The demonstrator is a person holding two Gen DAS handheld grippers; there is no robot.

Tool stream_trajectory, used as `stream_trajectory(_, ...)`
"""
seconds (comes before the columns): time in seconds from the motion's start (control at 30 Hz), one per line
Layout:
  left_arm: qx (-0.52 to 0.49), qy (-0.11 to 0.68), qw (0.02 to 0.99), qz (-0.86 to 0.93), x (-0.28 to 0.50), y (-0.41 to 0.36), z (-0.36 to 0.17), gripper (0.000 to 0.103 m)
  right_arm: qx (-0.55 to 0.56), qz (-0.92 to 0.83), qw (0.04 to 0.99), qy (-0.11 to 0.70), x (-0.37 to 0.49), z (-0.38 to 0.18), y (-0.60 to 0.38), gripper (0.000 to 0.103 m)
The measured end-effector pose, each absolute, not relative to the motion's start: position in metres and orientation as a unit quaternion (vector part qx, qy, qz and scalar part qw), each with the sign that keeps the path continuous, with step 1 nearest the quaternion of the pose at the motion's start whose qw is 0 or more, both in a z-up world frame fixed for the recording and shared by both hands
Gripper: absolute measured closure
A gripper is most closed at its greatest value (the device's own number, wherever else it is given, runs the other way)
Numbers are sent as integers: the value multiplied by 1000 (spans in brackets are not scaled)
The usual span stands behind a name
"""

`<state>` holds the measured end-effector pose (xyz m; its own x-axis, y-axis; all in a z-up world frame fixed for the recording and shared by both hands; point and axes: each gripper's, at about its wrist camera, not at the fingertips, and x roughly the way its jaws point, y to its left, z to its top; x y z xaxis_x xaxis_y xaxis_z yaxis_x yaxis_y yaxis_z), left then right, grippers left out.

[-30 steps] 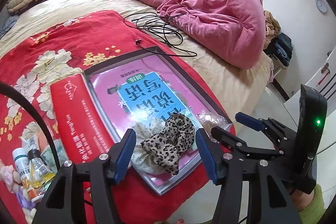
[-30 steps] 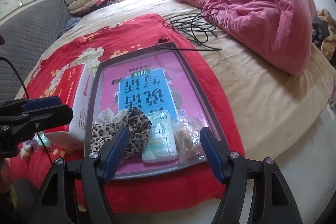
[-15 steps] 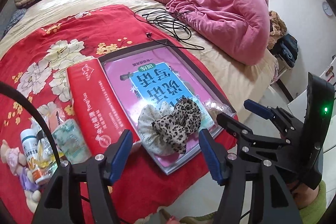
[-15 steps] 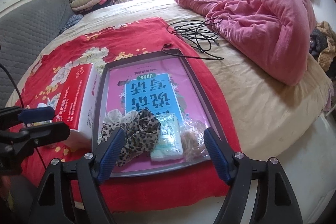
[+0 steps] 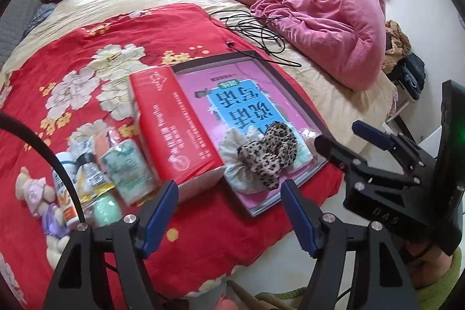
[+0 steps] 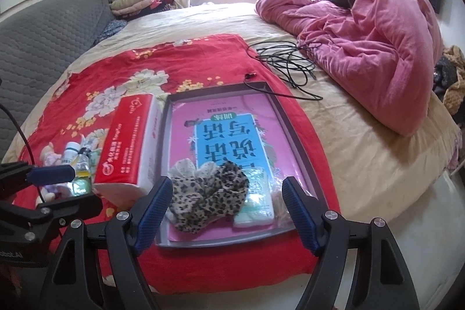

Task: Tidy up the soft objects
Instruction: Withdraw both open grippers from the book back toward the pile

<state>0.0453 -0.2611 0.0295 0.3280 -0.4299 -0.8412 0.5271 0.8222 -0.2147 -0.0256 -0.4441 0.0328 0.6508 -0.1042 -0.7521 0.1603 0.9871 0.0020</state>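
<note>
Scrunchies [image 6: 207, 195] are gathered at the tray's [image 6: 296, 132] near edge, beside a tissue pack [image 6: 257, 201], apparently grouped as sorted. Left tool [image 5: 229, 211] and right tool [image 6: 225, 208] are held empty above, jaws just widened, nothing between them.

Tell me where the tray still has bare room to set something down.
The tray's far half is free, from the leopard scrunchie back to the far rim. The near end is crowded: scrunchie, tissue pack and a clear bag side by side.
</note>
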Motion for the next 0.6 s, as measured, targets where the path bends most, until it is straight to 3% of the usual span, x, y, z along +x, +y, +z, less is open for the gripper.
stream_trajectory(0.6, 29, 490, 831, -261, 32, -209, 39, 30, 19, -59, 915, 399, -25, 52, -406, 24)
